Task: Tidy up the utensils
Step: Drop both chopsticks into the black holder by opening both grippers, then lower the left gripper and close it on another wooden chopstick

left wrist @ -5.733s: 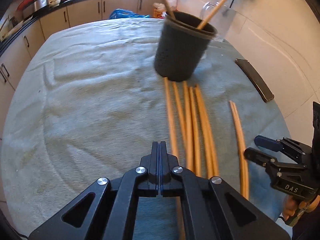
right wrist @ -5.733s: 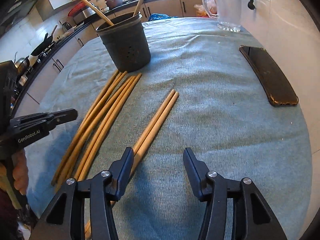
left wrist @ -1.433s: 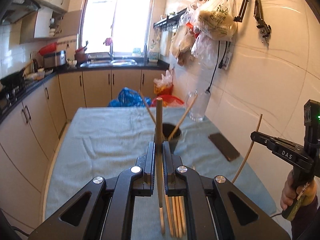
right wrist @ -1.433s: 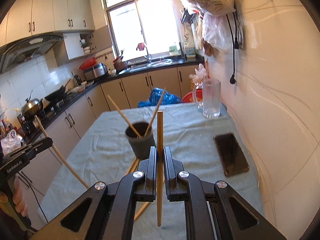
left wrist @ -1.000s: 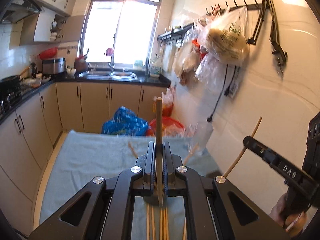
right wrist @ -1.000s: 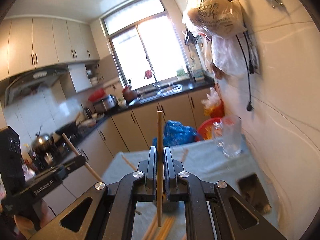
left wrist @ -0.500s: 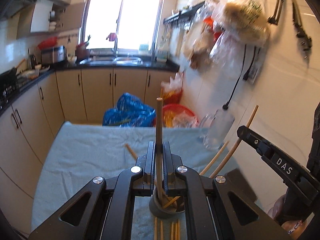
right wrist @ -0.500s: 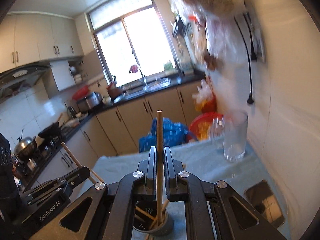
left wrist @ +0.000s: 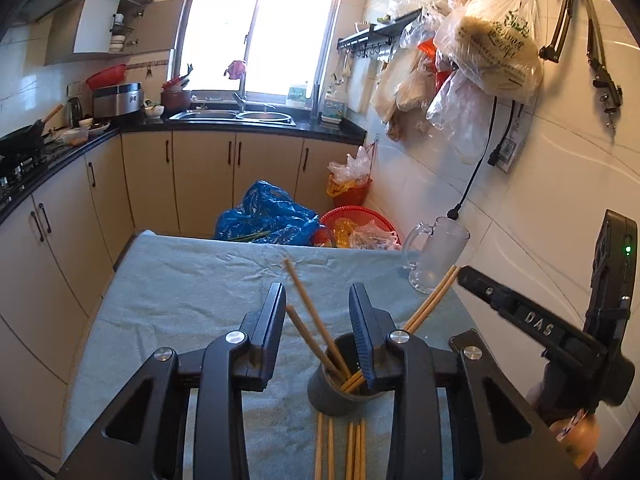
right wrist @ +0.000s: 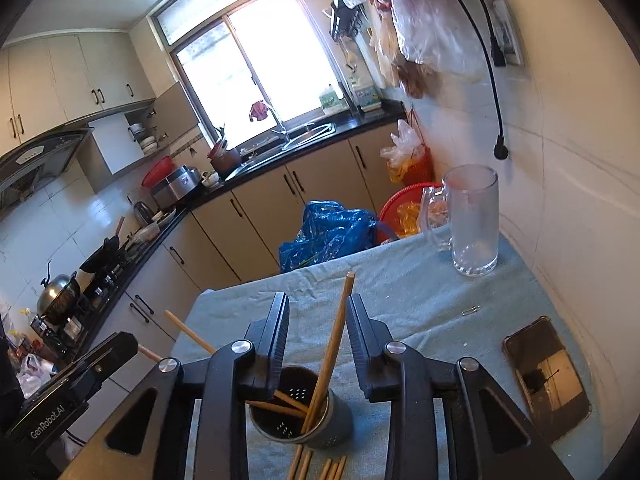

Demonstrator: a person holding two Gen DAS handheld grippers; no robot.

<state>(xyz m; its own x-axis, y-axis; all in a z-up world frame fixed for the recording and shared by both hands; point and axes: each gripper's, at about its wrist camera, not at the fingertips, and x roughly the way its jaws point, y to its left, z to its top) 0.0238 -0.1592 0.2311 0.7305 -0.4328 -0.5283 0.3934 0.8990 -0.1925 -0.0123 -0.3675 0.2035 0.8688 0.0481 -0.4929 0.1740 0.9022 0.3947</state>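
A dark perforated cup [left wrist: 329,394] stands on the cloth-covered table [left wrist: 180,288] with several wooden chopsticks [left wrist: 310,314] leaning in it. My left gripper [left wrist: 317,300] hovers just above and behind the cup, its jaws opening. The sticks seen between them rest in the cup and touch no pad. In the right wrist view my right gripper [right wrist: 318,304] is over the same cup [right wrist: 324,424], jaws opening too. One chopstick [right wrist: 336,336] leans up between its fingers, free of both. More chopsticks [left wrist: 340,448] lie flat on the cloth in front of the cup.
A glass mug [right wrist: 472,220] stands at the far right of the table by the tiled wall. A dark phone [right wrist: 546,374] lies on the right side, a paper clip [right wrist: 472,310] beyond it. Blue and red bags [left wrist: 266,218] sit on the floor past the table's far edge.
Each gripper was shut on an upright chopstick; both have now spread and let go, and those sticks lean in the cup. Both hands came lower over the cup.
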